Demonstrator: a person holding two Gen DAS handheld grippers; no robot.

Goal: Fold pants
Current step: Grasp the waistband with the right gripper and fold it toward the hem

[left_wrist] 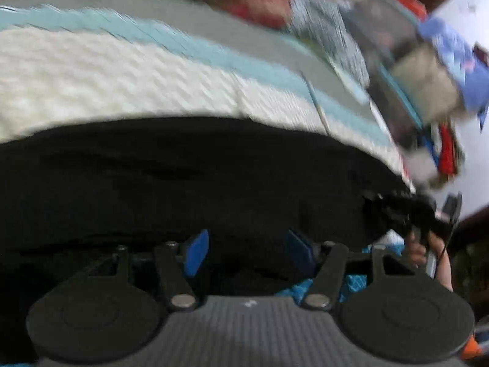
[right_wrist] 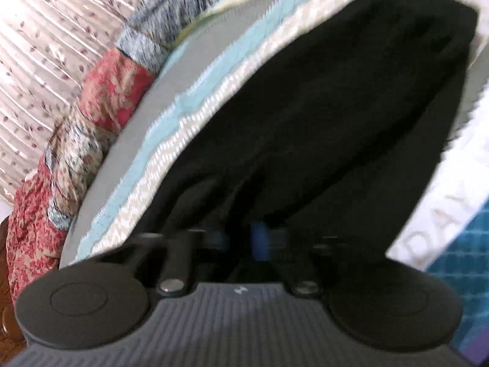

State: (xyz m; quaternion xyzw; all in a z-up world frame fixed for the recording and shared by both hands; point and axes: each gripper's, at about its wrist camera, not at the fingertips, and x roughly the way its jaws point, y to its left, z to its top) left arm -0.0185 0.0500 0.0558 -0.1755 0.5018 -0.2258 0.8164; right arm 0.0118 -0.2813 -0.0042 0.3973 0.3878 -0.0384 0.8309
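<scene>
The bed (left_wrist: 91, 70) carries everything here: a mattress cover banded in cream weave, pale blue and grey, blurred by motion in both views. The black pants (left_wrist: 183, 177) lie spread across the cream band on the near side of the bed, reaching close to its near edge; in the right wrist view the pants (right_wrist: 336, 107) run away from the camera as a long dark shape toward the bed's far end, where the frame cuts off their tip. Folds, seams and the waistband are too dark to make out.

Along the far edge of the bed lies a heap of patterned bedding (right_wrist: 101, 91), red, cream and grey-blue, smeared by blur. Behind it hangs a pleated curtain (right_wrist: 36, 46) with small leaf marks.

In the left wrist view, the clutter (left_wrist: 428, 76) past the bed's right-hand end is too smeared to identify.

The left gripper (left_wrist: 244, 250) hovers over the near part of the pants with its blue pads well apart and nothing clamped between them. The right gripper (right_wrist: 240, 240) has its fingers drawn together low over the dark cloth; whether any fabric is pinched there cannot be told, as black blends into black.

At the right margin of the left view, a hand (left_wrist: 428, 250) grips the handle of the other gripper, partly cut off.
</scene>
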